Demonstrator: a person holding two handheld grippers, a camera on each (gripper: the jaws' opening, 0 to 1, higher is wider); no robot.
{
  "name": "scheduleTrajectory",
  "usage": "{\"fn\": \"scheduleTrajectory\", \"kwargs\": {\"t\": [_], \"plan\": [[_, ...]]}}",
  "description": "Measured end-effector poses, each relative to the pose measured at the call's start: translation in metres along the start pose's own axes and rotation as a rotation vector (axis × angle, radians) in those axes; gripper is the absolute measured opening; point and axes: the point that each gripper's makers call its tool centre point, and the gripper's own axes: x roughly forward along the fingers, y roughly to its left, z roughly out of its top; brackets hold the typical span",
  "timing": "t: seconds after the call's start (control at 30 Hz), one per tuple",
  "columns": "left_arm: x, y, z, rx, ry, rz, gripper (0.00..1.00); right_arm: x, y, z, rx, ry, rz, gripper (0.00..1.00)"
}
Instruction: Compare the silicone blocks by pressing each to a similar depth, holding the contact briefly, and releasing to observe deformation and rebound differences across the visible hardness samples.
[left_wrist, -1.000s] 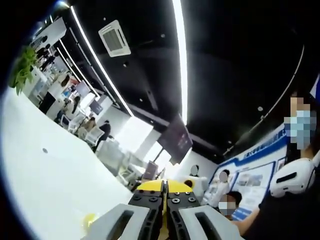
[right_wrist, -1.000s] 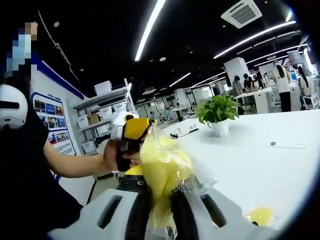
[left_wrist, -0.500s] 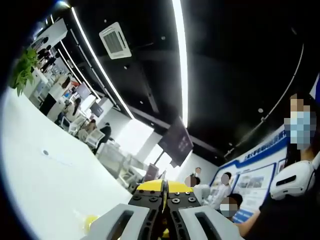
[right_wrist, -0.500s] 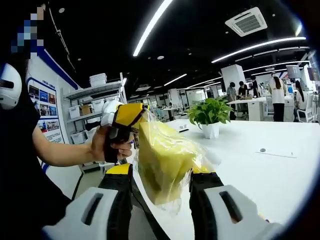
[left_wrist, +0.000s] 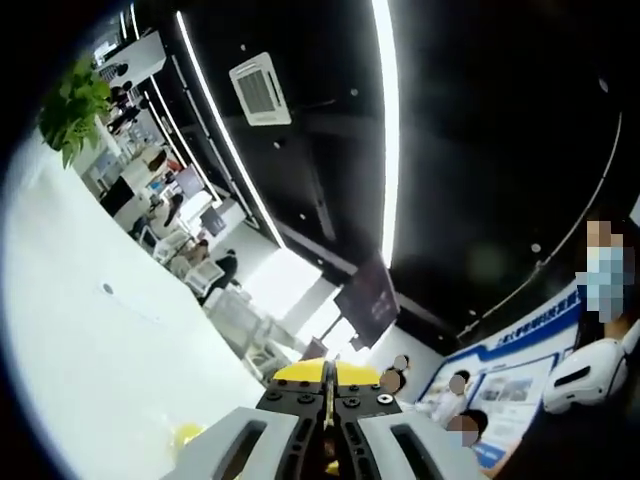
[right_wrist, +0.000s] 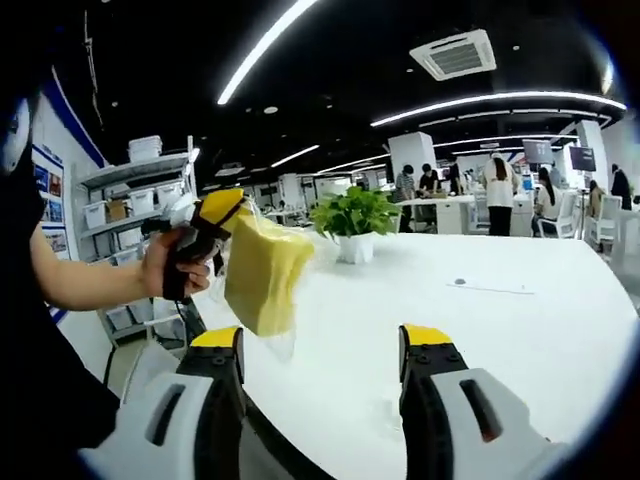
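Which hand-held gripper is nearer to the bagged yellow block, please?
Left. The left hand-held gripper is clamped on the bagged yellow block, holding it up. The right hand-held gripper is open, apart from it.

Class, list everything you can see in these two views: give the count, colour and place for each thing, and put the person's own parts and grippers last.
Silicone block: one, yellow, in a clear bag, hanging from the left gripper above the table edge.
Table: one, white, spreading ahead.
Potted plant: one, green in a white pot, on the table's far side.
Shelving: one rack with boxes, left background.
Ceiling lights: several white strips overhead.
Hand: one, gripping the left gripper's handle.
Left gripper: yellow-tipped, shut on the bag.
Right gripper: yellow-tipped, open, below the block.
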Motion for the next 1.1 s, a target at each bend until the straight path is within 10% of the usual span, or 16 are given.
{"fn": "scheduleTrajectory", "kwargs": {"t": [0.6,1.1], "plan": [[0.002,0.025,-0.009,-0.068,-0.03,0.04,0.0,-0.044,-0.051,-0.071,-0.025,0.085,-0.286,0.86],[0.007,0.084,-0.055,-0.171,-0.003,0.205,0.0,-0.072,-0.084,-0.136,0.123,0.145,-0.445,0.87]]}}
